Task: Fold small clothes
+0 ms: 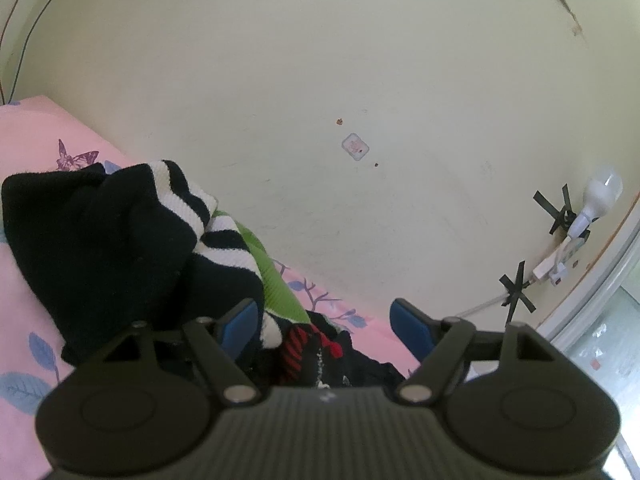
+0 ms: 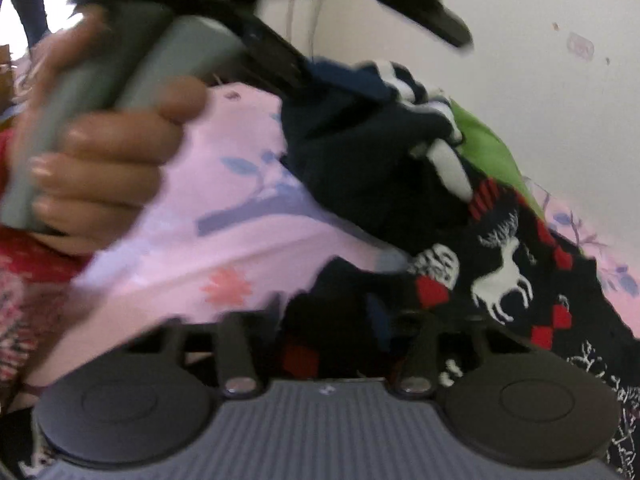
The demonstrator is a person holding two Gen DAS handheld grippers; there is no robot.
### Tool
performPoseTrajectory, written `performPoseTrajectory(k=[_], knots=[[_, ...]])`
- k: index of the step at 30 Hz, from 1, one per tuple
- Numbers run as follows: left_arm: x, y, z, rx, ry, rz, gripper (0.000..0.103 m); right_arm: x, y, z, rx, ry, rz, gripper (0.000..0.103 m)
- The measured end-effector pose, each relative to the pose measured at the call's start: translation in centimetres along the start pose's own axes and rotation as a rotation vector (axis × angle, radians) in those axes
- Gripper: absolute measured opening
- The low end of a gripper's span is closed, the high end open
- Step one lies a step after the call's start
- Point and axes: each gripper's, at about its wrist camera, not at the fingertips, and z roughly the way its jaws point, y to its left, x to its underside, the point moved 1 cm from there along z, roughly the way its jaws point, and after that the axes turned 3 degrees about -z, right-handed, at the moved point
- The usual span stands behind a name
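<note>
Clothes: your pile sits on the pink bedsheet (image 1: 24, 240) by the wall — black striped sweater (image 1: 120, 232), green piece (image 1: 276, 284), reindeer-print knit (image 2: 500, 276).
Left gripper (image 1: 324, 320): fingers spread wide, nothing between them, just above the pile.
Right gripper (image 2: 336, 320): pretty blurry, fingers buried in dark fabric; can't tell if it's clamped.
Hand (image 2: 100, 160): yours, wrapped round the left gripper's grey handle.

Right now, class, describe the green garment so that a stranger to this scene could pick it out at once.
Start at the pink sheet printed with blue leaves, which runs along the pale wall. On it lies a heap of mostly dark clothes, and the green garment sits on the heap's wall side, beside a black-and-white striped piece. It is the only bright, plain green item there; the others are black, navy, striped or patterned.
</note>
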Motion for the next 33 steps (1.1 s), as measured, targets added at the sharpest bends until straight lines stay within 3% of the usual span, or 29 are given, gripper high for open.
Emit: performPoseTrajectory(k=[2, 6, 8, 10, 12, 16, 20, 22, 23, 25, 26, 27, 28, 30, 31, 32, 33], knots=[[0.0, 0.0, -0.2, -0.001, -0.006, 0.003, 0.075, -0.6, -1.8, -0.5, -0.026, -0.018, 0.108, 0.000], [-0.1, 0.2, -0.5, -0.003, -0.022, 0.001, 0.075, -1.4, -7.6, -5.7, -0.064, -0.242, 0.397, 0.000], [-0.2, 0.4, -0.4, -0.004, -0.021, -0.004, 0.076, -0.3, -11.3, -9.8, -0.018, -0.385, 0.539, 0.000], [0.0, 0.3, 0.0, 0.004, -0.005, 0.001, 0.078, 2.6, -14.2, -13.0, 0.072, -0.452, 0.649, 0.000], [0.5, -0.3, 0.7, 0.031, 0.027, 0.023, 0.080, 6.1, -15.9, -13.9, 0.150, -0.416, 0.731, 0.000], [3.1, -3.5, 4.3, 0.067, 0.179, 0.140, 0.082, 12.9, -16.1, -13.1, 0.186, -0.285, 0.852, 0.000], [6.9, -7.6, 8.4, 0.048, 0.370, 0.262, 0.082, 15.7, -15.5, -13.5, 0.210, -0.265, 0.861, 0.011], [8.5, -8.9, 9.8, 0.013, 0.428, 0.317, 0.082, 16.2, -15.5, -15.3, 0.288, -0.316, 0.834, 0.028], [9.2, -9.3, 10.5, 0.002, 0.458, 0.332, 0.082, 16.4, -15.7, -16.3, 0.329, -0.347, 0.831, 0.052], [10.5, -9.9, 11.8, -0.021, 0.507, 0.353, 0.081, 16.9, -16.2, -17.6, 0.413, -0.392, 0.813, 0.055], [11.1, -9.8, 12.2, -0.032, 0.526, 0.364, 0.078, 17.0, -17.1, -17.7, 0.435, -0.383, 0.808, 0.055], [11.8, -10.1, 12.7, -0.045, 0.530, 0.394, 0.066, 17.3, -17.6, -17.4, 0.451, -0.360, 0.812, 0.053], [12.4, -10.4, 12.6, -0.064, 0.497, 0.453, 0.040, 17.5, -18.2, -16.6, 0.456, -0.322, 0.821, 0.050], [13.1, -11.4, 12.8, -0.115, 0.460, 0.546, 0.019, 18.1, -19.0, -14.9, 0.464, -0.239, 0.828, 0.035], [12.9, -11.5, 12.4, -0.099, 0.433, 0.553, 0.010, 18.2, -18.9, -14.7, 0.494, -0.230, 0.815, 0.029], [12.3, -11.5, 12.0, -0.071, 0.397, 0.539, 0.010, 17.8, -18.6, -14.7, 0.523, -0.234, 0.797, 0.021], [11.6, -11.5, 11.4, -0.054, 0.350, 0.527, 0.010, 17.6, -18.5, -14.7, 0.526, -0.260, 0.792, 0.019]])
